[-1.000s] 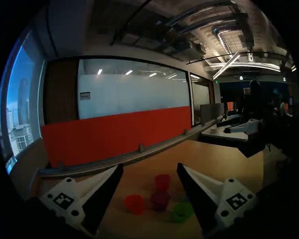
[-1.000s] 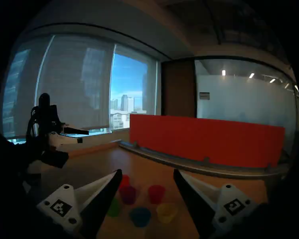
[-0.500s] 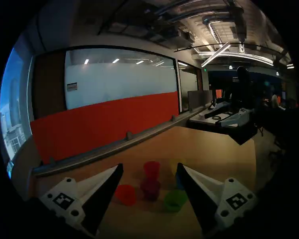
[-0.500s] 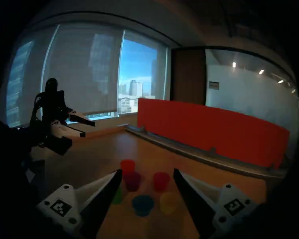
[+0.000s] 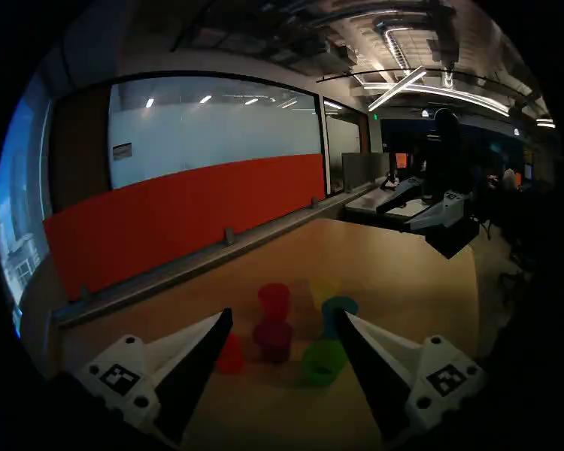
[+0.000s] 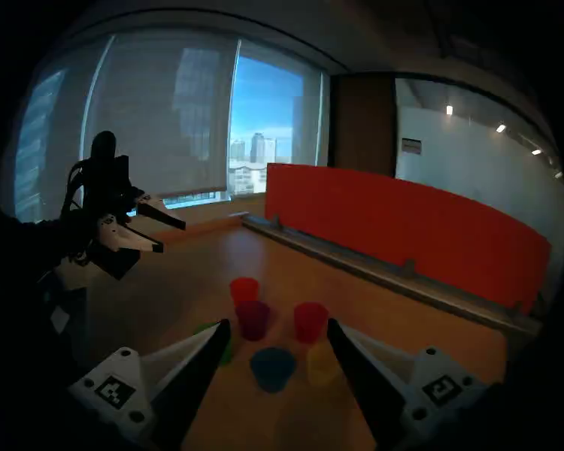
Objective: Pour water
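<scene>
Several small coloured cups stand in a cluster on the wooden table [image 5: 402,278]. In the left gripper view a red cup [image 5: 274,298], a maroon cup [image 5: 273,339], a green cup [image 5: 321,362], a teal cup [image 5: 338,311] and a yellow cup [image 5: 323,289] sit just beyond my left gripper [image 5: 282,316], which is open and holds nothing. In the right gripper view a red cup [image 6: 244,289], a maroon cup [image 6: 253,319], a blue cup [image 6: 272,368] and a yellow cup [image 6: 321,365] lie ahead of my open, empty right gripper [image 6: 277,325]. No water or liquid is discernible in the dim light.
An orange-red partition [image 5: 184,207] with a grey rail runs along the table's far edge. The right gripper [image 5: 398,213] hovers over the table at the right; the left gripper [image 6: 171,236], held by a sleeved hand, hovers at the left. Tall windows [image 6: 154,128] stand behind.
Both views have tipped downward and drawn nearer, so the cups sit higher between the fingers. The cups have not moved, and both grippers stayed open.
</scene>
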